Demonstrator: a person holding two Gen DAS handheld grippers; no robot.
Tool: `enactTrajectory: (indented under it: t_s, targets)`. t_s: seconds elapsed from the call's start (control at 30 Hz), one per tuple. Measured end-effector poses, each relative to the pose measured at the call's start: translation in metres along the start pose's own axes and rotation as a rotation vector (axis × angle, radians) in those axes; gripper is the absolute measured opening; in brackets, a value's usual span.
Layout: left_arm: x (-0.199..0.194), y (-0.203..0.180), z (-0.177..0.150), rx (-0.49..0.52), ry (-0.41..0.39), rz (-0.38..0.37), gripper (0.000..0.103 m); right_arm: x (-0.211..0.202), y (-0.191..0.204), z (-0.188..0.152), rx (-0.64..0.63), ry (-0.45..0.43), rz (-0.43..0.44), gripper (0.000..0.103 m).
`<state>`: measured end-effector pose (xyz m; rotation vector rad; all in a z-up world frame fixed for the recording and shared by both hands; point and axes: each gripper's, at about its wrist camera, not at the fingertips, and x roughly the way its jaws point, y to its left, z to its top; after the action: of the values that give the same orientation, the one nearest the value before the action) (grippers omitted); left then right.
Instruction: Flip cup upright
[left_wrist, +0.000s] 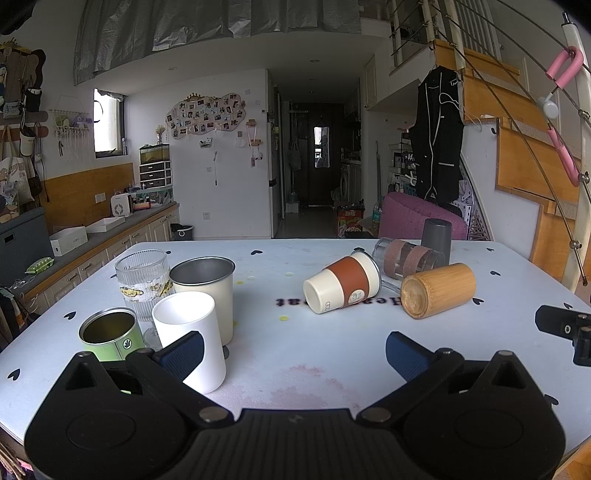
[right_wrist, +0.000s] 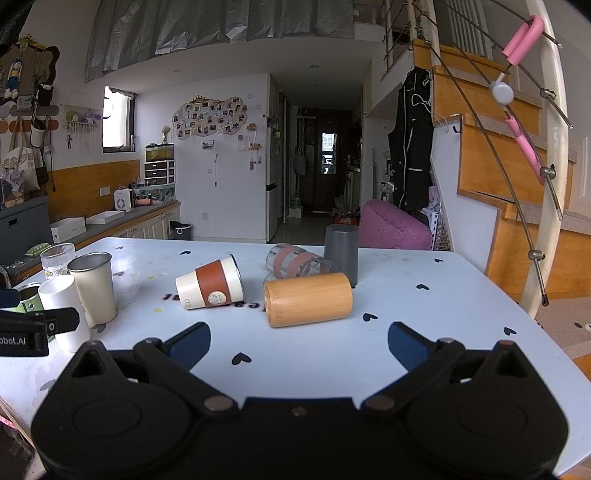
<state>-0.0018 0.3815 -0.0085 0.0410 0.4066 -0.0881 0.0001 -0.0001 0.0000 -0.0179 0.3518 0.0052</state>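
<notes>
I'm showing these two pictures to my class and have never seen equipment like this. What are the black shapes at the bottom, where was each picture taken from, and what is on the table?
No robot here: a person holds a two-finger gripper in each hand, each with a camera looking along its fingers. One picture comes from the left gripper, the other from the right gripper. The black shapes are the grippers themselves; both are open and hold nothing.

On the table, four cups stand upright at the left: a white cup, a steel cup, a ribbed glass and a green tin. Three lie on their sides: a cream cup with a brown sleeve, a bamboo cup and a clear glass with bands. A dark grey cup stands mouth down.
</notes>
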Motion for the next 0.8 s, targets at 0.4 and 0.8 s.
enactTrajectory:
  t_s: [0.4,0.8]
  targets:
    - [0.0,0.0,0.0,0.0,0.0,0.0,0.103,0.0,0.0,0.0,0.0,-0.001,0.0,0.103]
    - [0.0064,0.0008,-0.0032,0.009,-0.002,-0.028,0.103,-0.0015,-0.0039,0.001,0.013,-0.01,0.006,0.103]
